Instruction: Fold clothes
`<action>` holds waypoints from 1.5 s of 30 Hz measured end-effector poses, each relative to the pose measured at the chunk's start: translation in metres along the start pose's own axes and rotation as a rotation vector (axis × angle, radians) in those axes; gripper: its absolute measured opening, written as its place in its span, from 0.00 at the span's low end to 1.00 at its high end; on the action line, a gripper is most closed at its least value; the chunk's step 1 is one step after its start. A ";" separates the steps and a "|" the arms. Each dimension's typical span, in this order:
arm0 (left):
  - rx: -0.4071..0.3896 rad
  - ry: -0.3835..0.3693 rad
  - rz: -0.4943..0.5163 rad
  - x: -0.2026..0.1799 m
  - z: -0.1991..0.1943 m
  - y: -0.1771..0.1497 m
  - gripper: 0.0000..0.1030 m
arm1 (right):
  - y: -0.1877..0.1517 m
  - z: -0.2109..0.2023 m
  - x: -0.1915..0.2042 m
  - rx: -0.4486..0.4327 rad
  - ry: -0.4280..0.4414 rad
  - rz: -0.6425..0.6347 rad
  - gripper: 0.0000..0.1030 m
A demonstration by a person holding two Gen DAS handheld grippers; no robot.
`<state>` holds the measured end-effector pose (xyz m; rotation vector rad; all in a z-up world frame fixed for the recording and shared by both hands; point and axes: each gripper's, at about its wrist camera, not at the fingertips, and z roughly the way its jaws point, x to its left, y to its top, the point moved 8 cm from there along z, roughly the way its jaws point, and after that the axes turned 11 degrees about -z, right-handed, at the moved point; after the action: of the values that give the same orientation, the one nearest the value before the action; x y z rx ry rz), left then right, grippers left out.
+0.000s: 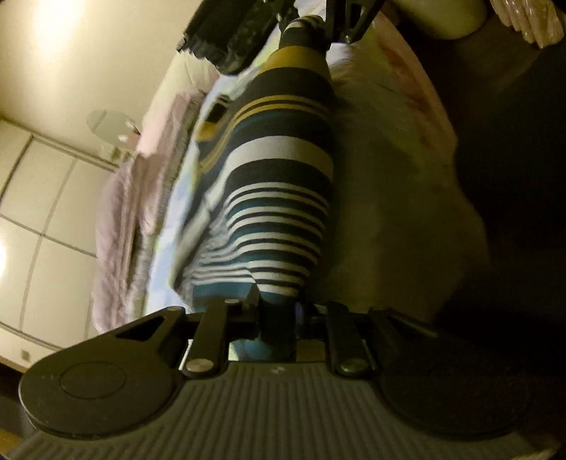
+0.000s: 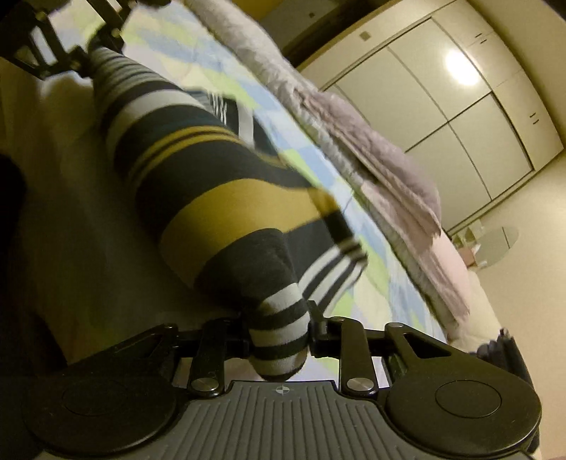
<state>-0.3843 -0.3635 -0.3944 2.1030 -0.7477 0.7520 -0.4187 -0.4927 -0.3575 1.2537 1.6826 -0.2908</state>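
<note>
A striped garment (image 1: 283, 170) in navy, white, teal and mustard bands is stretched taut between my two grippers, above the bed. My left gripper (image 1: 277, 311) is shut on its teal-and-white end. My right gripper (image 2: 279, 336) is shut on the other end, a navy-and-white striped bunch of the garment (image 2: 226, 184). Each view shows the opposite gripper at the far end of the cloth: the right one (image 1: 318, 21) in the left wrist view, the left one (image 2: 88, 49) in the right wrist view. Loose cloth hangs down toward the bed.
A bed with a pale blue and green patterned sheet (image 2: 353, 219) lies under the garment. A grey-pink fluffy blanket (image 2: 382, 166) is piled along its edge. White wardrobe doors (image 2: 460, 106) and a small glass side table (image 2: 498, 244) stand beyond.
</note>
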 end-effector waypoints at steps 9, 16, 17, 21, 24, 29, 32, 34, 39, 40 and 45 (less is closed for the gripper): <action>0.030 -0.006 -0.265 0.053 -0.047 -0.047 0.28 | -0.046 -0.019 -0.024 0.098 0.021 0.452 0.40; 0.011 -0.085 -0.680 0.134 0.005 -0.040 0.53 | -0.059 -0.033 -0.086 0.067 0.005 0.810 0.40; 0.005 -0.118 -0.755 0.143 0.018 -0.038 0.61 | -0.054 -0.031 -0.094 0.036 0.032 0.847 0.41; -0.010 -0.242 -1.026 0.173 0.071 -0.034 0.63 | -0.031 -0.007 -0.130 -0.070 0.145 0.959 0.75; 0.008 -0.329 -1.184 0.185 0.104 -0.040 0.57 | -0.016 0.032 -0.155 -0.102 0.246 1.012 0.76; 0.037 -0.447 -1.379 0.194 0.137 -0.056 0.31 | -0.007 0.103 -0.172 -0.092 0.432 1.108 0.76; 0.035 -0.439 -1.385 0.194 0.138 -0.062 0.05 | -0.009 0.133 -0.170 -0.066 0.516 1.166 0.09; 0.005 -0.423 -1.398 0.203 0.130 -0.063 0.05 | -0.008 0.129 -0.173 -0.070 0.473 1.163 0.07; 0.001 -0.378 -1.375 0.208 0.139 -0.063 0.04 | -0.003 0.120 -0.195 -0.127 0.376 1.111 0.07; 0.009 -0.373 -1.369 0.207 0.144 -0.064 0.04 | -0.002 0.129 -0.191 -0.106 0.372 1.068 0.07; 0.073 -0.374 -1.367 0.198 0.156 -0.065 0.08 | -0.015 0.159 -0.164 0.001 0.437 1.070 0.07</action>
<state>-0.1676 -0.5057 -0.3662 2.2113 0.6061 -0.3760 -0.3449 -0.7037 -0.3094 2.1146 1.1002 0.6646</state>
